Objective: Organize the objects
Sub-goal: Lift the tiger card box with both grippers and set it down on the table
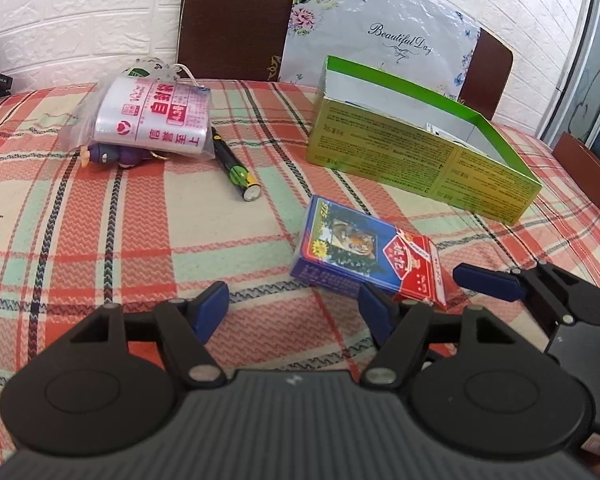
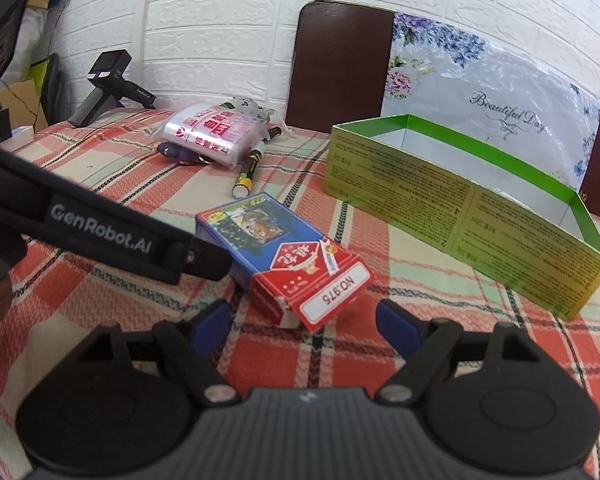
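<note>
Hovering low over the bench [image 2: 100, 320], both grippers stand apart-jawed and hold nothing. Right gripper [image 2: 304, 326] points at the card box [image 2: 276, 256], whose red flap end lies just ahead of the blue pads; the pads are not on it. Left gripper [image 1: 294, 308] sits just left of the same box [image 1: 360, 252], its right pad near the box's near corner, no contact I can confirm. The other gripper shows at the right edge of the left view, close alongside.

Risks, as judgement: the two grippers are crowded around one box, so they could knock together or shove it sideways. The flap end looks partly lifted; pinching there could crush it or let cards slide out. The glossy carton may slip between flat pads. The cloth could bunch under a low finger.

Materials: card box is a flat rectangular carton, blue with a red end, printed and shiny. The bench wears a woven plaid cloth, orange, mint and cream, slightly ridged. Beyond, the tray [image 2: 460, 208] is an open shallow carton, green-yellow outside, white inside, thin upright walls that could tip if bumped. Farther left, a pen [image 1: 234, 168], slim and cylindrical, lies just beside a crinkly clear bag [image 1: 152, 120] with a purple toy [image 1: 112, 156] at its near edge.
</note>
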